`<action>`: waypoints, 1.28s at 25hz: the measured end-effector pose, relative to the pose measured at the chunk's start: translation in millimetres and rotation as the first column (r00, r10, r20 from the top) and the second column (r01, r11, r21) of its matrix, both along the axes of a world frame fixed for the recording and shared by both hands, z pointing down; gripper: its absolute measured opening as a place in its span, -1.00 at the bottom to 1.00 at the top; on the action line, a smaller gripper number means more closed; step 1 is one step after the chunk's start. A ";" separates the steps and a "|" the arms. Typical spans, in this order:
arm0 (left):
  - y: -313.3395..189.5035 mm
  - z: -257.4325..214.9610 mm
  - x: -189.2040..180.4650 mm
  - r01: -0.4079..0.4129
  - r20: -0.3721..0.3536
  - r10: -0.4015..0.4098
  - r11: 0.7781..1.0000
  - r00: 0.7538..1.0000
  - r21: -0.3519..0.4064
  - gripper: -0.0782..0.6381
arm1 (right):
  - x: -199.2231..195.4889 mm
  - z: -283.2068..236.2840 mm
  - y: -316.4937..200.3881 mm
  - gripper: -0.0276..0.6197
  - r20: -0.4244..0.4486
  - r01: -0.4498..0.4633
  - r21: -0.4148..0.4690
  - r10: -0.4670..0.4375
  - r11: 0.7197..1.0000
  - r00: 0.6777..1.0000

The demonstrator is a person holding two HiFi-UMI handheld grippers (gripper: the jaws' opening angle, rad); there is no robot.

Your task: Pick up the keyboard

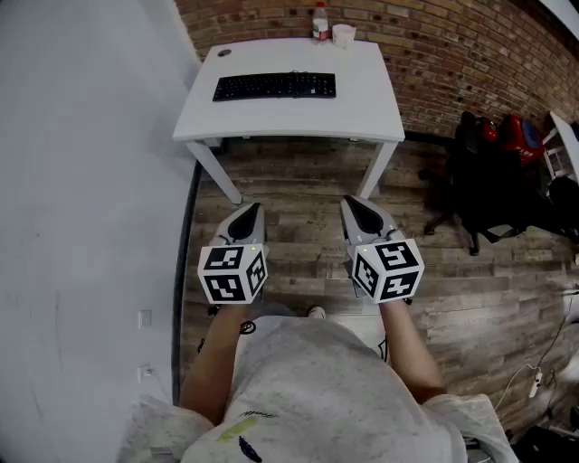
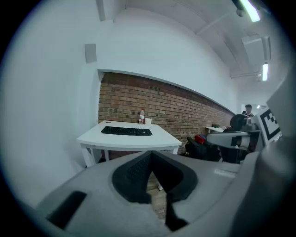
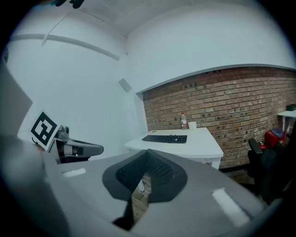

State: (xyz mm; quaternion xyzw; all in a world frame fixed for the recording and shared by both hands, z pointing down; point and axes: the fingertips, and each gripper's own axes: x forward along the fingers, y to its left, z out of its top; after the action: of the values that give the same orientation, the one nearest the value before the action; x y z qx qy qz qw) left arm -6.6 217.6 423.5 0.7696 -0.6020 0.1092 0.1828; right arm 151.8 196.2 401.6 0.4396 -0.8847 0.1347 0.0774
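A black keyboard [image 1: 274, 86] lies flat on a white table [image 1: 371, 108] against the brick wall, well ahead of me. It also shows far off in the left gripper view as the keyboard [image 2: 126, 131] and in the right gripper view as the keyboard [image 3: 165, 138]. My left gripper [image 1: 245, 218] and right gripper [image 1: 357, 212] hover side by side over the wooden floor, short of the table's front edge. Both are shut with nothing between the jaws. The left gripper [image 2: 151, 154] and right gripper [image 3: 146, 153] point slightly down toward the table.
A bottle [image 1: 319, 22] and a white cup [image 1: 343, 35] stand at the table's back edge, and a small dark round object [image 1: 223, 52] sits at its back left. A black office chair [image 1: 484, 185] and red bags [image 1: 520, 136] are to the right. A white wall [image 1: 81, 181] runs along the left.
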 end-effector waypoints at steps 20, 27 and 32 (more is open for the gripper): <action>-28.2 14.8 -11.0 0.027 -0.008 -0.027 0.999 1.000 -0.024 -0.80 | -1.7 15.1 -31.7 -0.88 0.018 -0.011 -0.024 0.012 1.000 1.000; -73.2 17.1 -25.4 0.007 -0.018 -0.007 1.000 1.000 -0.023 -0.80 | -16.6 18.1 -72.8 -0.88 0.004 -0.030 -0.027 0.030 0.999 1.000; -115.6 18.0 -40.8 -0.014 -0.026 0.013 1.000 1.000 -0.024 -0.80 | -31.5 19.9 -111.6 -0.88 -0.004 -0.049 -0.035 0.049 0.998 0.999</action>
State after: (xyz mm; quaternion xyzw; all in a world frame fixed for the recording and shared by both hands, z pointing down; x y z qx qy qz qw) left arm -47.5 102.0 441.5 0.7727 -0.5930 0.1076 0.1992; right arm 120.3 84.6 421.5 0.4601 -0.8709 0.1512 0.0833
